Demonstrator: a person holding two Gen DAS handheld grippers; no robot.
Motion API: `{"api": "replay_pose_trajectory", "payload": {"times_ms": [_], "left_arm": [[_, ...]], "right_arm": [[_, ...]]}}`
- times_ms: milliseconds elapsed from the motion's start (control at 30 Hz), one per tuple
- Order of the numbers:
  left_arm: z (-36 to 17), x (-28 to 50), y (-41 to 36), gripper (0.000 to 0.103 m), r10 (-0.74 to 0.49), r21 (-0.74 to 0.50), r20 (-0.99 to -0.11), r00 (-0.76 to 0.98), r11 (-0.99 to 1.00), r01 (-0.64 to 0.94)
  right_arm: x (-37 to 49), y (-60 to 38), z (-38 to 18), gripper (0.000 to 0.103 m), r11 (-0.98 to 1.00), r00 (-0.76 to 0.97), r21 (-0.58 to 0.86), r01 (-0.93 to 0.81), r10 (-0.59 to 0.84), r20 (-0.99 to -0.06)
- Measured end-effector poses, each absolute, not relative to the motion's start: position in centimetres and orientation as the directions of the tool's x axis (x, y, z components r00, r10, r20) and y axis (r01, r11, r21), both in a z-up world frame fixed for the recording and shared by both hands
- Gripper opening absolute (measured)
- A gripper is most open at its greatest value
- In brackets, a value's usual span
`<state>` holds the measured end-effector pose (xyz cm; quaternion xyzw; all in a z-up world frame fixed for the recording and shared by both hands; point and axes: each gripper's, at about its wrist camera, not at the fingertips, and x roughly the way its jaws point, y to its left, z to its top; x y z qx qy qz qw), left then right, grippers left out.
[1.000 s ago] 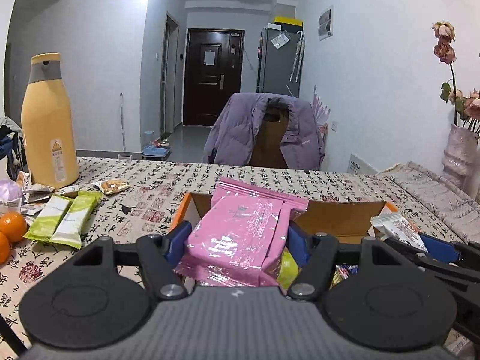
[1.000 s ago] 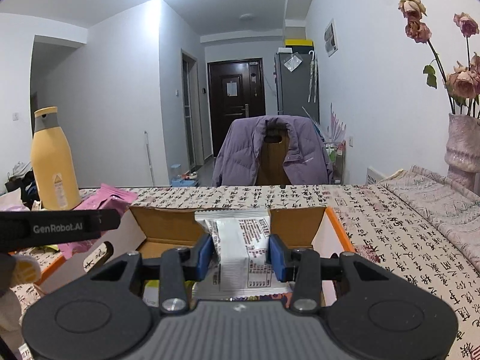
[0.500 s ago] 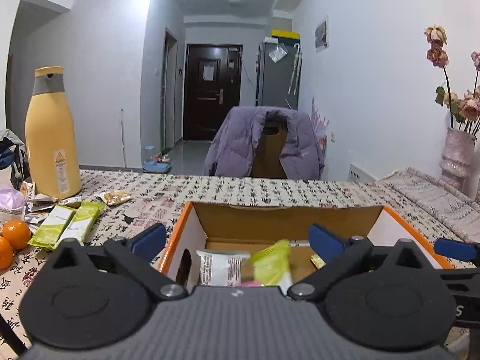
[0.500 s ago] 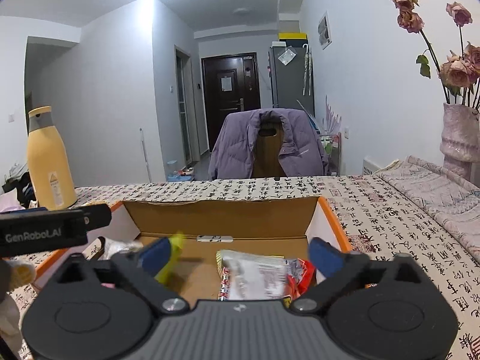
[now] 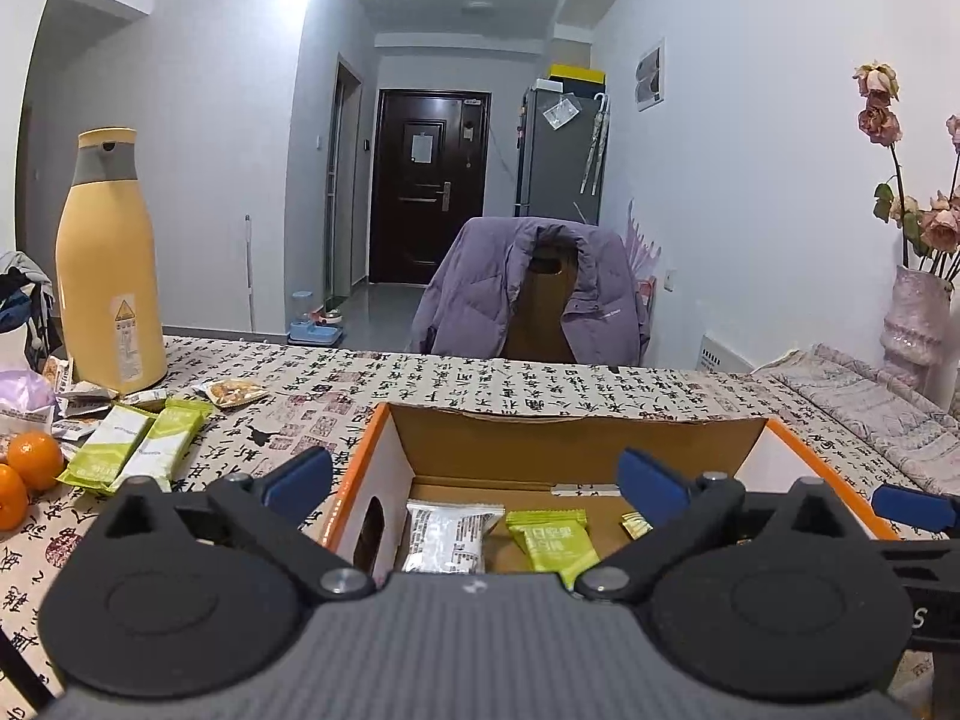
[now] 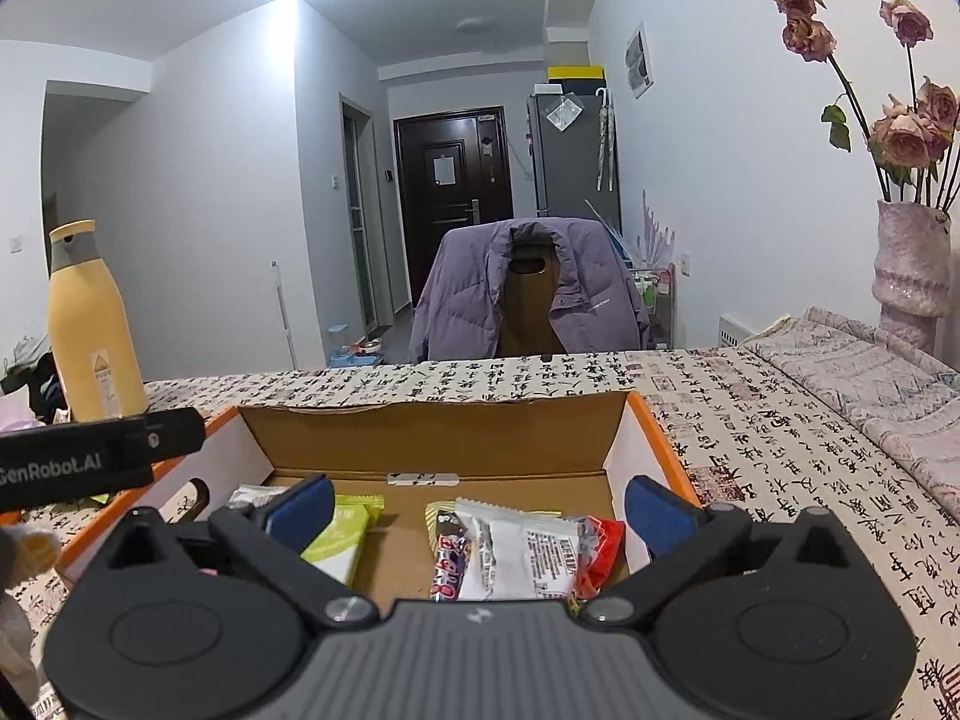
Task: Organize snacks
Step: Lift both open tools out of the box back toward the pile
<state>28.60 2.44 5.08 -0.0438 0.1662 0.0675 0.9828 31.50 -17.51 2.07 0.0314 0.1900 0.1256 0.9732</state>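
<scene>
Blue-padded left gripper [image 5: 474, 483] spread wide over the near edge of the cardboard box [image 5: 576, 435], nothing between the fingers. Jaws just opened, going by the earlier frames; pink packet gripped then not in sight now. Right gripper [image 6: 477, 504] likewise fully released over the same box, jaws just opened too, nothing clasped.

Inside the box, left wrist view: white packet [image 5: 447, 534] lying flat near the left wall, green packet [image 5: 555, 540] just beside it on the right, small yellow packet [image 5: 635, 523] near the right finger. Right wrist view: white printed packet [image 6: 528, 552] on the box floor between the fingers, overlapping a red wrapper [image 6: 603, 549] and a patterned packet [image 6: 447, 558]; light green packet [image 6: 342, 537] partly behind the left finger.

Outside the box, on the printed tablecloth [image 5: 336, 390]: two green bars [image 5: 138, 444] side by side to the left, small nut packet [image 5: 231, 390] beyond them, two oranges [image 5: 27, 468] at the left edge. Yellow bottle [image 5: 108, 264] upright further back. Vase [image 6: 909, 270] with dried roses far right.

Beyond the table: chair draped with a purple jacket [image 5: 534, 294], then dark door [image 5: 429, 192].
</scene>
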Motion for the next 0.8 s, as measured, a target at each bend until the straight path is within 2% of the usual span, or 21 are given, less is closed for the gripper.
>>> {"api": "replay_pose_trajectory", "payload": {"times_ms": [367,800], "left_arm": [[6.8,27.8,2.2,0.103,0.115,-0.096,-0.329,0.937,0.983,-0.155],[8.5,22.1,2.2,0.103,0.122,-0.097,-0.306,0.944,0.983,-0.158]], "right_arm": [[31.4,-17.8,3.5,0.103,0.965,0.897,0.109,-0.237,0.26,-0.357],[27.1,-18.3,6.5,0.103,0.964,0.907,0.086,-0.251,0.265,-0.328]]}}
